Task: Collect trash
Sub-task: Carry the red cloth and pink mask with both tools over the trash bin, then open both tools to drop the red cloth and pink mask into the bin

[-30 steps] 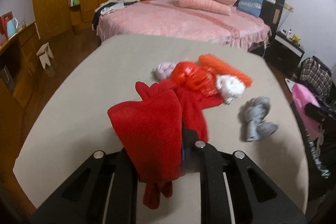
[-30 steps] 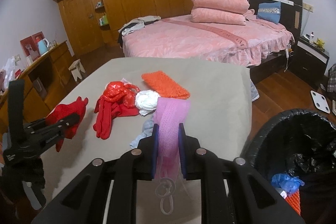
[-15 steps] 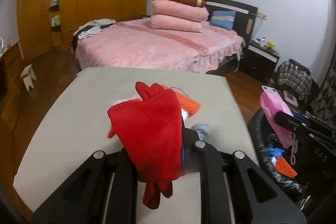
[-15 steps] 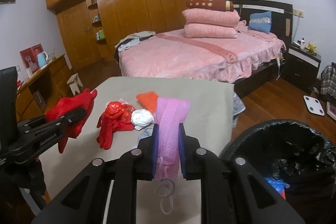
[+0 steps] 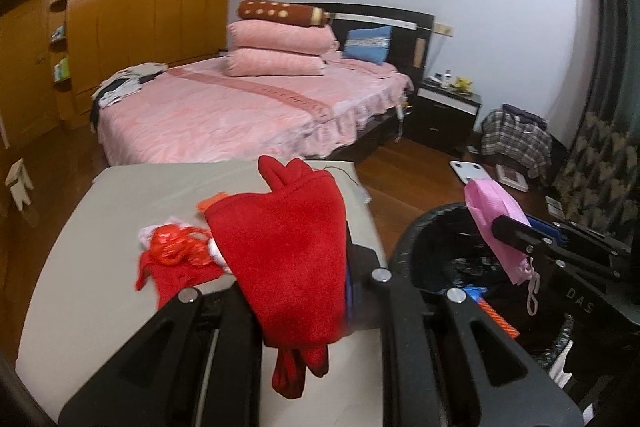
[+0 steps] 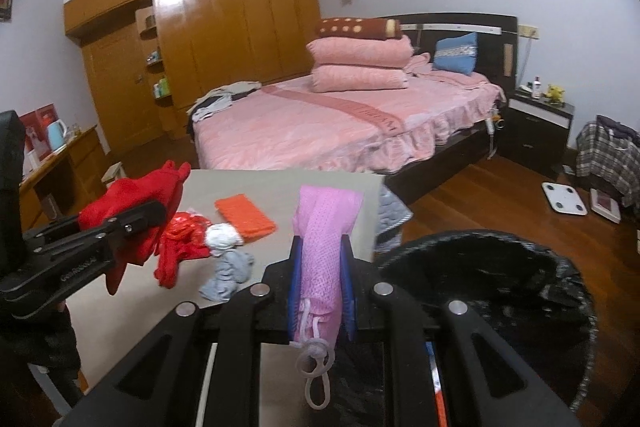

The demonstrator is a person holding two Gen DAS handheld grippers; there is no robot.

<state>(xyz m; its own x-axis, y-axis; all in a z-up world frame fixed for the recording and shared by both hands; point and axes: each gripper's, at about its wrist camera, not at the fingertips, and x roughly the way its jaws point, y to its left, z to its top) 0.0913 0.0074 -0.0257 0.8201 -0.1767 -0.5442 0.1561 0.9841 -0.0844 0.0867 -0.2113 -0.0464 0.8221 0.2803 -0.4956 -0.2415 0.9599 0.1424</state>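
The left gripper (image 5: 304, 267) is clenched on a red cloth (image 5: 284, 259), a thick, fuzzy fabric with a stitched hem that stands up in a broad fan above the jaws and trails a narrow tail below them. The right gripper (image 6: 320, 279) is clamped on a pink mesh pouch (image 6: 324, 239), a thin perforated material with a looped drawstring dangling under the blue pads. Both loads hang in the air near the round black trash bin (image 6: 520, 267), lined with a crinkled, glossy bag; the pink pouch sits over its rim in the left wrist view, while the red cloth is above the table's (image 5: 100, 287) corner, just beside the bin. The likely trouble is a miss on release: the red cloth is wide and floppy, so if let go short of the opening it could drape over the rim or slide to the wooden floor. The drawstring loop could snag on a finger and keep the pouch hanging after the jaws part. The two grippers are close together, so they may knock each other above the bin. On the smooth beige table lie a crumpled red plastic bag (image 6: 186, 225), a flat orange knit piece (image 6: 244, 213), a white wad (image 6: 220, 235) and a grey rag (image 6: 230, 273), not yet collected.
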